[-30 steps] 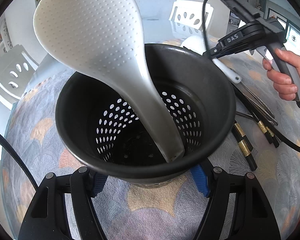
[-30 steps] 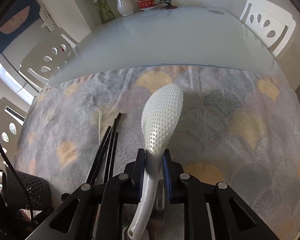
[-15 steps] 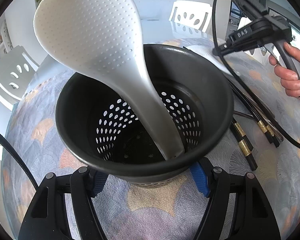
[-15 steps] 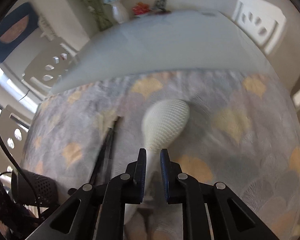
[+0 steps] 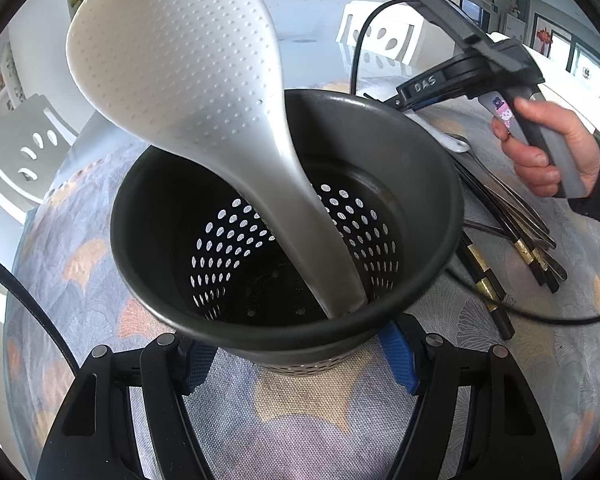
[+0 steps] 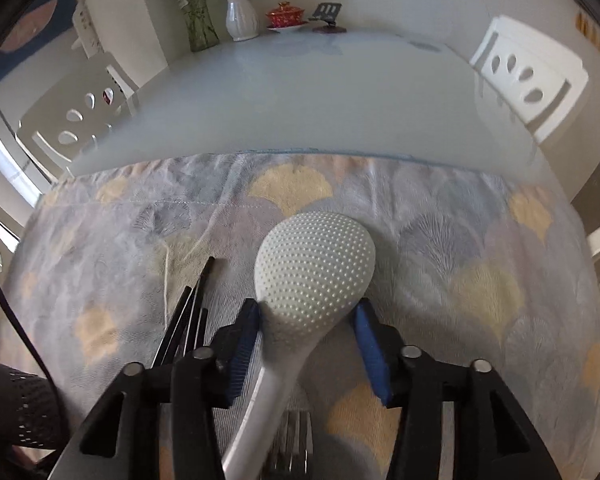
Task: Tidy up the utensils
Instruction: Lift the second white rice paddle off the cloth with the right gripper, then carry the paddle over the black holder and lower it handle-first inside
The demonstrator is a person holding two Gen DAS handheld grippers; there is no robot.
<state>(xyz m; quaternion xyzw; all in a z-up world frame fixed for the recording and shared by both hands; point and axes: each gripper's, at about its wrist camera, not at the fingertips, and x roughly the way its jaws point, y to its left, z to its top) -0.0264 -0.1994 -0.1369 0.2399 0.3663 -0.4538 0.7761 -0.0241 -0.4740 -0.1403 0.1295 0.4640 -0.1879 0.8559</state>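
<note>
A dark perforated metal utensil holder (image 5: 288, 216) stands on the fan-patterned cloth near the table's (image 6: 300, 92) edge, steadied by the left gripper (image 5: 300, 350), whose blue pads press its lower wall on both sides. One white dimpled plastic rice paddle (image 5: 204, 92) already leans inside it, handle down. A second white dimpled rice paddle (image 6: 312, 280) lies on the cloth (image 6: 480, 280) between the fingers of the right gripper (image 6: 306, 344), whose jaws have just been opening and now stand spread on either side of its neck, gripping nothing. Beside it, black chopsticks (image 6: 190, 316) and a metal fork (image 6: 290, 440) wait on the cloth. By the look of it, sorting has barely begun: one piece housed, the rest to follow.
</note>
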